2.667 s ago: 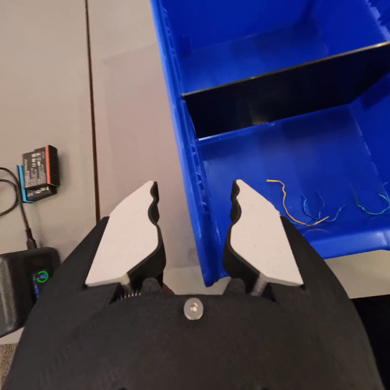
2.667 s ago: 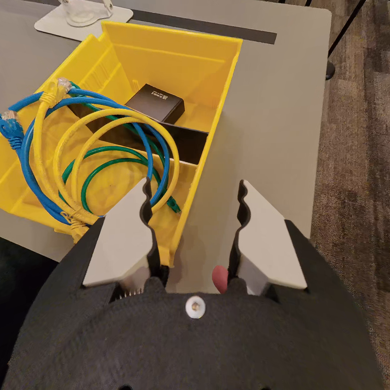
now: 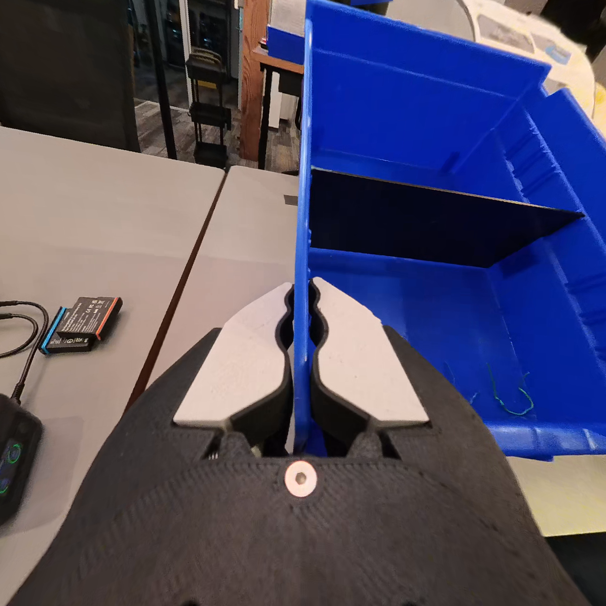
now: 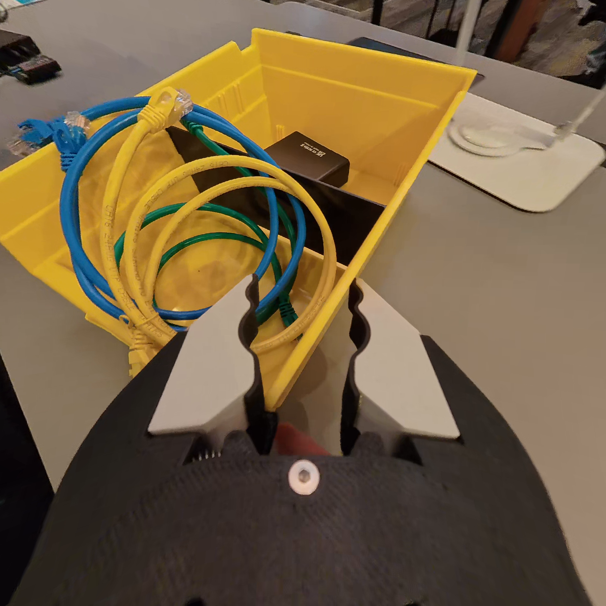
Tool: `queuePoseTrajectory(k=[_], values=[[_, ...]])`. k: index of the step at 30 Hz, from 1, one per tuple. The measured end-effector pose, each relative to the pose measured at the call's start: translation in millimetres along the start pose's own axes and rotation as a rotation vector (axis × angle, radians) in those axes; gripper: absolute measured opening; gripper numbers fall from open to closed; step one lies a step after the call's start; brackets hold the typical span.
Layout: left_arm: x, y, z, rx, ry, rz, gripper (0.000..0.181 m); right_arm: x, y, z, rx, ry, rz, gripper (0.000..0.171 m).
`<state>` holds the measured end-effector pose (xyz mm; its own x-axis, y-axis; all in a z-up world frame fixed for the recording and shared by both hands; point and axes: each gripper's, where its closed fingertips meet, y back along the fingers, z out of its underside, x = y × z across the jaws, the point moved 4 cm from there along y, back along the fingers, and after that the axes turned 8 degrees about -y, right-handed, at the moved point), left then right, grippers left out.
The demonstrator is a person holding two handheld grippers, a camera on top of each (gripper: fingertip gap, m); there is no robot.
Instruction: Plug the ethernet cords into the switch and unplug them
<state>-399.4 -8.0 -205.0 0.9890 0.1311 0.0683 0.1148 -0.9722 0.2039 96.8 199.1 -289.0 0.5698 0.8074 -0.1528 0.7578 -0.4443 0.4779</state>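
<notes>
Right wrist view: the ethernet cords [image 4: 196, 229] lie coiled in the near compartment of the yellow bin [image 4: 360, 108]. There are blue, yellow and green cords, looped through one another. Several plugs with clear tips hang over the bin's left wall, and one green plug rests on the bin floor close to the right gripper [image 4: 303, 331]. The switch [image 4: 306, 155], a small black box, sits in the far compartment behind a black divider [image 4: 341, 226]. No cord is plugged in.

The right gripper's fingers [image 4: 210, 354] are spread and straddle the near end of the bin's right wall; they grip nothing. The yellow bin stands near the front edge of the table [image 4: 475, 295].

Risk, right side: the cords are interlaced. Lifting one is likely to drag the others out or to tip the light bin. A finger closing on the wall may also trap a loop of the yellow cord that lies against it.

Left wrist view: the left gripper [image 3: 301, 328] pinches the left wall of the blue bin [image 3: 426, 114], one finger on each side. This bin holds only a few loose wire scraps [image 3: 511, 403] and a black divider [image 3: 426, 226]. Batteries [image 3: 82, 323] and a black charger [image 3: 13, 459] lie toward the table's left edge.

Risk, left side: the grip is on a thin wall near one corner. Pulling the bin there may twist it or let it slip, and a swing leftward may strike the batteries.
</notes>
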Motion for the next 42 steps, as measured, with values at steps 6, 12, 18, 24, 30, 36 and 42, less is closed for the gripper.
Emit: queuePoseTrajectory(k=[6, 12, 18, 24, 30, 36, 42], values=[[-10, 14, -6, 0.049, 0.012, -0.021, 0.004, -54, -40, -12, -0.011, 0.018, -0.062, 0.058], [-17, 20, -17, 0.103, 0.028, -0.021, 0.005, -98, -74, -26, -0.009, 0.005, -0.104, 0.06], [-23, 31, -31, 0.161, 0.023, -0.028, 0.005, -148, -103, -32, -0.007, 0.012, -0.173, 0.072], [-25, 42, -43, 0.198, 0.013, -0.034, 0.005, -182, -127, -40, -0.008, 0.006, -0.218, 0.076], [-18, 45, -52, 0.216, 0.002, -0.017, 0.004, -207, -144, -46, -0.014, -0.005, -0.265, 0.08], [-4, 45, -59, 0.224, -0.02, 0.008, 0.004, -227, -153, -51, -0.024, -0.035, -0.346, 0.091], [15, 40, -65, 0.235, -0.024, 0.044, 0.005, -202, -129, -68, 0.038, -0.014, -0.287, 0.101]])
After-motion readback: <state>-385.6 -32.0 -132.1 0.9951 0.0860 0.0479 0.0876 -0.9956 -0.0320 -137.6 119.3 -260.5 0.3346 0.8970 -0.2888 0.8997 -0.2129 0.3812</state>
